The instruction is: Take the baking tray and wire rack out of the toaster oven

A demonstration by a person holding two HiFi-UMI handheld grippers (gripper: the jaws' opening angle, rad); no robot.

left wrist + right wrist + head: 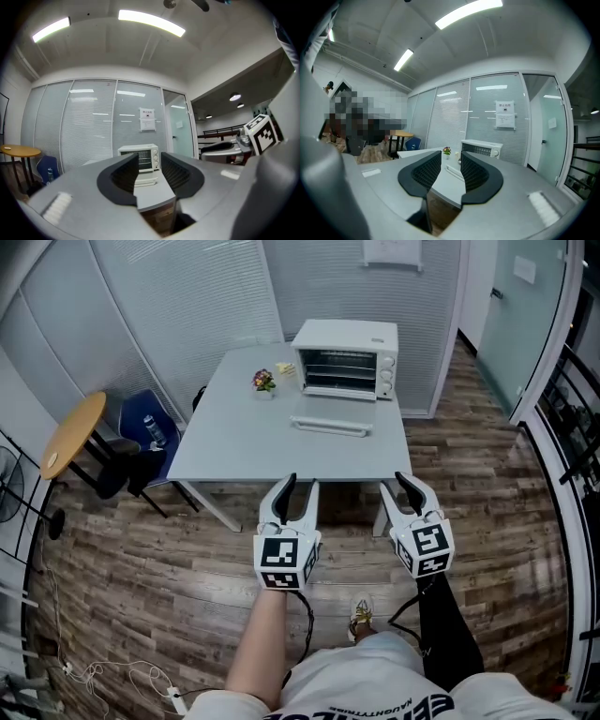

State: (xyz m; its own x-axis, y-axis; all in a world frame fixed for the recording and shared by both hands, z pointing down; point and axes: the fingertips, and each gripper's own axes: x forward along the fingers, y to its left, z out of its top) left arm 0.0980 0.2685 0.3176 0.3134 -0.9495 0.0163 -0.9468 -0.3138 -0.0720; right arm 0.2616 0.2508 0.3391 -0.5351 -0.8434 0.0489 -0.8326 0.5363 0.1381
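HANDS AT THE READY: A person stands short of the near edge of a pale grey rectangular desk (253,442), holding a grey two-jaw left gripper (300,486) and a matching right gripper (396,486) side by side over the brown wood-plank floor (141,568). Both point level toward the desk. Each gripper's black ribbed jaws stand apart with nothing between them, and neither gripper touches the desk.

The white box-shaped toaster oven (345,357) sits at the desk's far edge, toward the far right corner. Its front faces the person and its control knobs run down its right side. The metal wire rack (339,365) shows as horizontal bars inside the oven's opening, not yet taken out. The baking tray cannot be made out at this range.

A long white bar (330,426) lies over the desk just in front of the oven, parallel to its front. Whether it is the handle of a lowered door cannot be told. A small pot of flowers (263,382) stands just left of the oven, near the far edge. Beyond the desk's left edge are a round wooden side table (73,432) and a blue chair (142,418)
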